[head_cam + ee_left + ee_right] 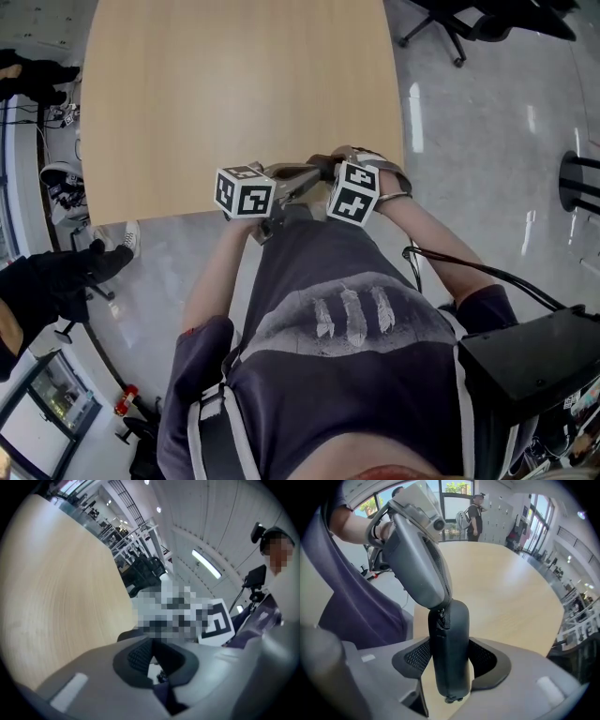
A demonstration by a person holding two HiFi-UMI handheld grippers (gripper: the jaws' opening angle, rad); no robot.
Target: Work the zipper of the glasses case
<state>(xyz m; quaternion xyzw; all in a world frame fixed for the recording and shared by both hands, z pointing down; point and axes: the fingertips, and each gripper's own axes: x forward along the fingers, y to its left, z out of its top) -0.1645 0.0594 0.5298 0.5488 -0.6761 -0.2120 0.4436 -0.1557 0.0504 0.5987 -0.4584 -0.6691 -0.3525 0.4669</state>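
Observation:
A dark glasses case (451, 644) stands upright between the jaws of my right gripper (449, 660), whose ribbed pads (417, 656) press on both its sides. From above, my left gripper (443, 603) comes down onto the case's top end, right at the zipper (439, 618). In the left gripper view the jaws of that gripper (157, 667) are shut, with a small metal piece, seemingly the zipper pull (161, 674), pinched at their tips. In the head view both marker cubes (246, 192) sit side by side at the near edge of the wooden table (234, 94); the case is mostly hidden there.
The light wooden table top stretches away in front of the grippers. An office chair (450, 23) stands at the far right, and someone's shoes (61, 183) are on the floor to the left. A person (476, 513) stands beyond the table.

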